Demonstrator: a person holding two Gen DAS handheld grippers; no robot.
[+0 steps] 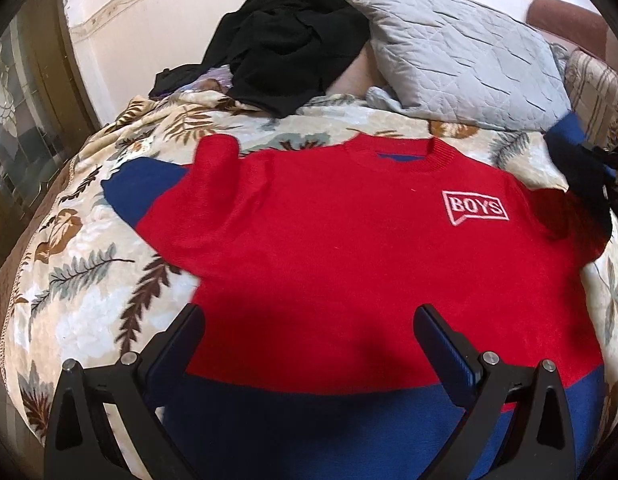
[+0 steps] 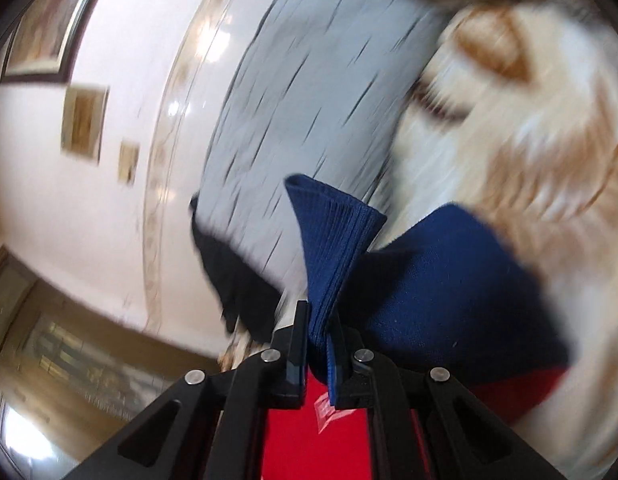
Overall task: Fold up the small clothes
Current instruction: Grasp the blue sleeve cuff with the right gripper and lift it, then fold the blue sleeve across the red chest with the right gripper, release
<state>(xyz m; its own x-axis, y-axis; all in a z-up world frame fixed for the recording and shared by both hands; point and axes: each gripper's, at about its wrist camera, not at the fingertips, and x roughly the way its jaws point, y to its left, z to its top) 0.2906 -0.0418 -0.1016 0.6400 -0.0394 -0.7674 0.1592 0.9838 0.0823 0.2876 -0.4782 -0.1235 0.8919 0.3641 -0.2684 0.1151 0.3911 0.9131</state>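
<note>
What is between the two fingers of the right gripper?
In the right wrist view, the sweater's blue ribbed cuff is pinched between the right gripper's shut fingers.

A bedroom in a home.
A bed (image 1: 89,248) under a leaf-patterned blanket carries a grey quilted pillow (image 1: 461,60) and a heap of black clothes (image 1: 285,40); framed pictures (image 2: 83,122) hang on the pale wall (image 2: 149,60).
</note>
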